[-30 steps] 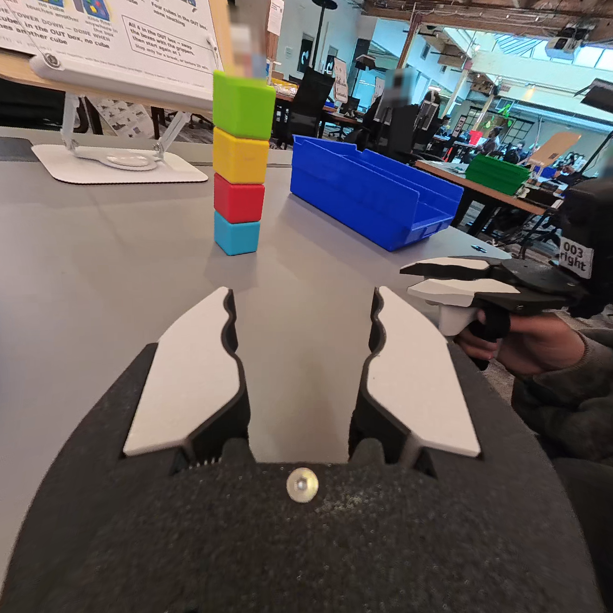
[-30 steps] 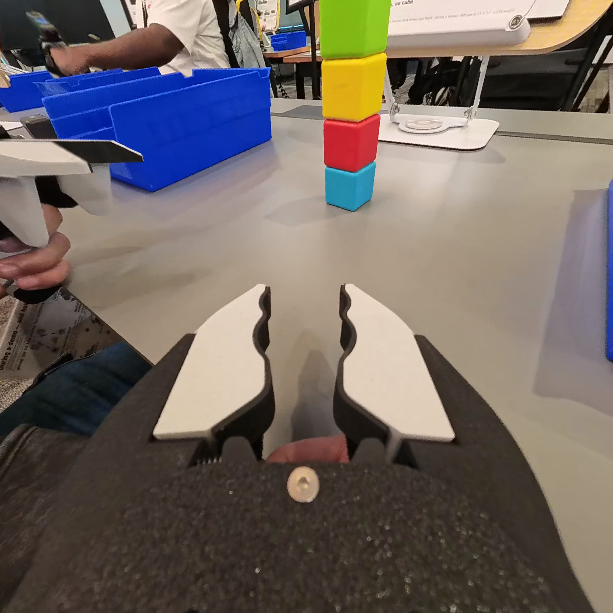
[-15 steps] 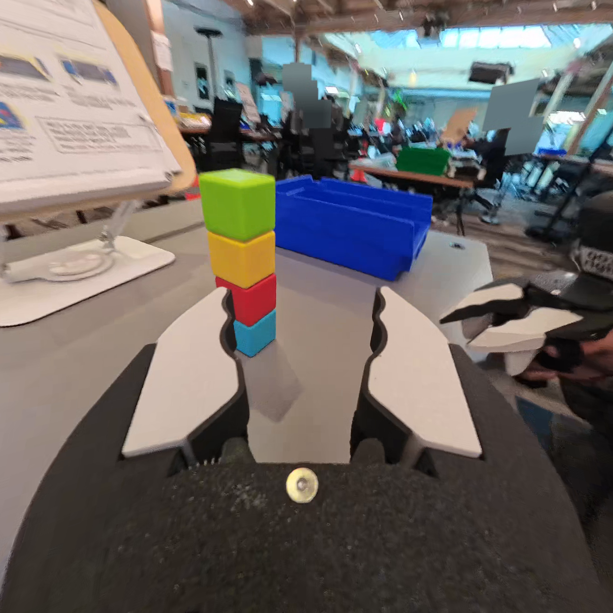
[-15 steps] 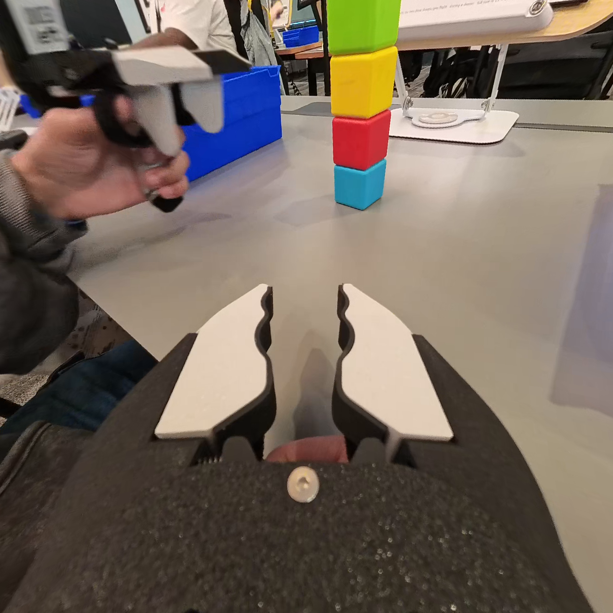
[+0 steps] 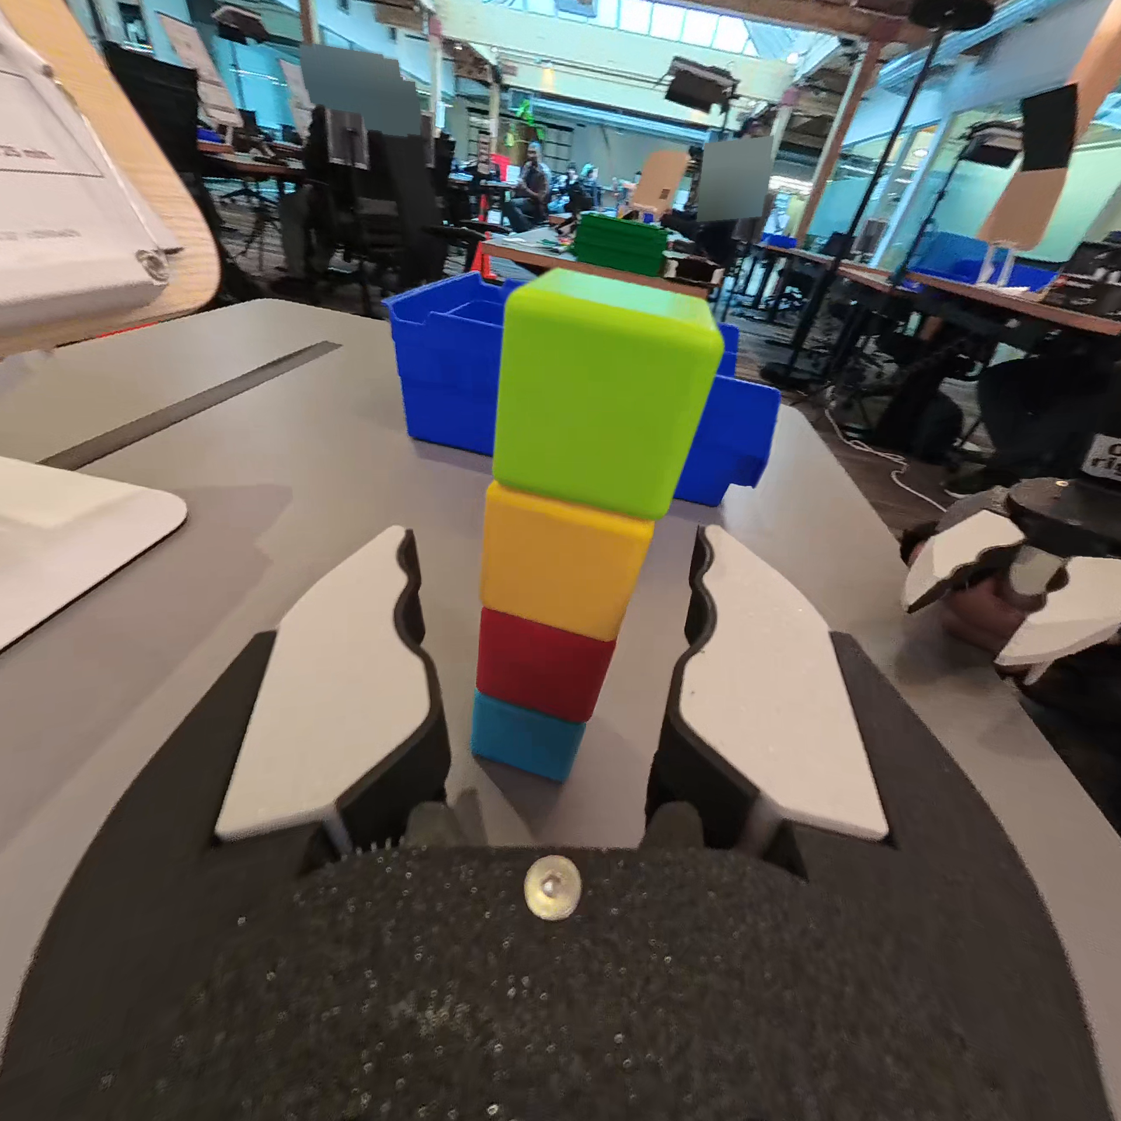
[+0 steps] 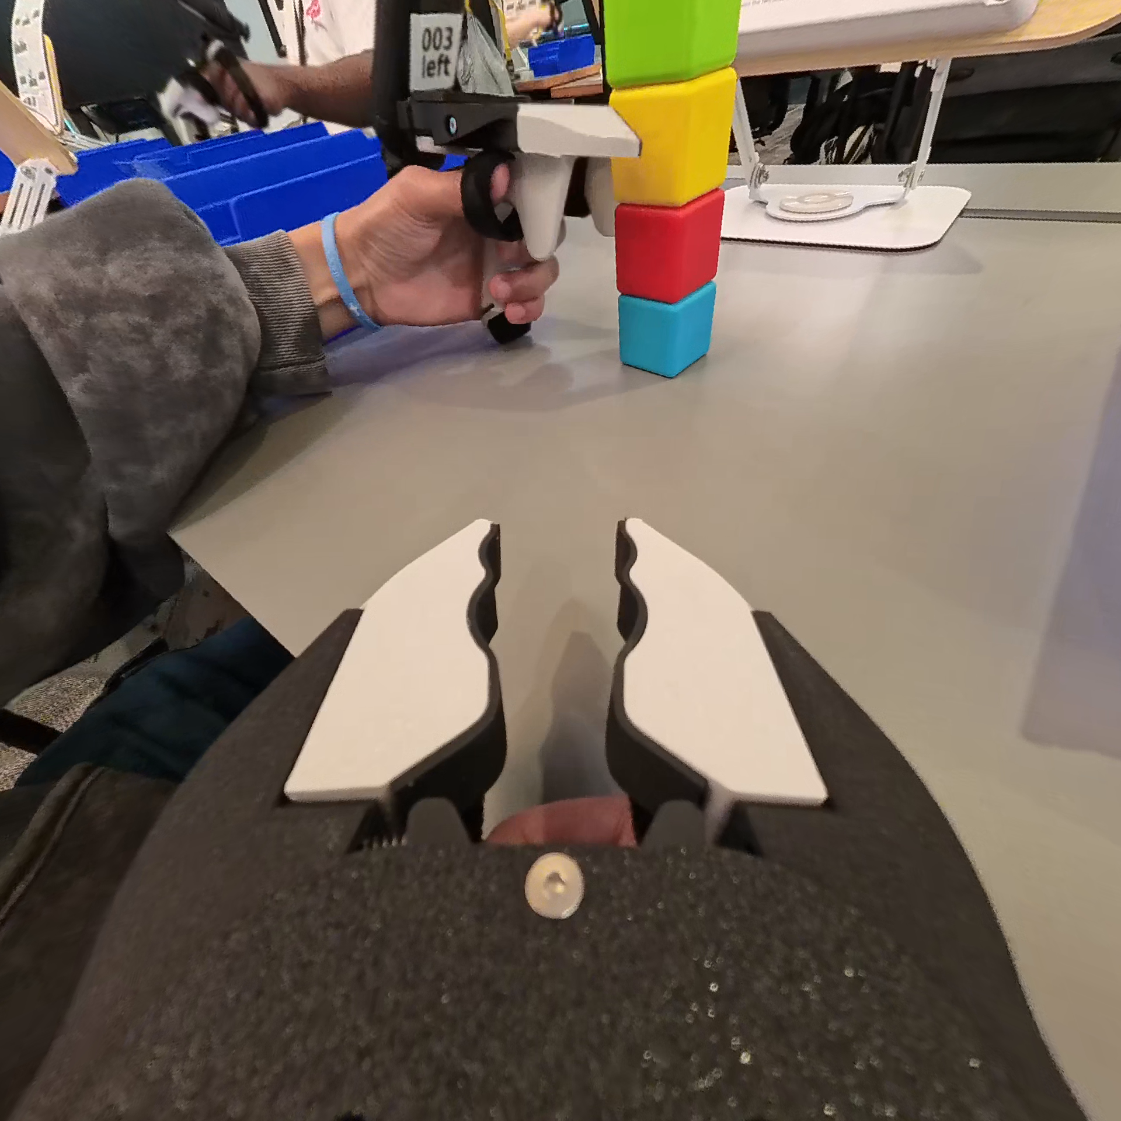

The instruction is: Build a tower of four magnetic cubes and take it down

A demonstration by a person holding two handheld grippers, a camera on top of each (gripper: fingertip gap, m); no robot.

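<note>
Four-cube tower standing complete on the grey tabletop: blue cube at the base, red cube on it, yellow cube above, green cube on top. Left claw spread wide, holding nothing, fingers flanking the tower at about the yellow cube's level; seen from the right wrist, one finger just beside or touching that cube, contact impossible to confirm. Right claw well back from the tower, parted narrowly and empty. Likely risks: closing on the yellow cube instead of the green, so two cubes lifting together by magnetism; an off-centre squeeze or sideways pull tipping the lower cubes; the base dragged along and toppling. Top of the green cube cut off in the right wrist view; far faces of the tower unseen; magnets not visible. Blue bin behind the tower, contents hidden.
</note>
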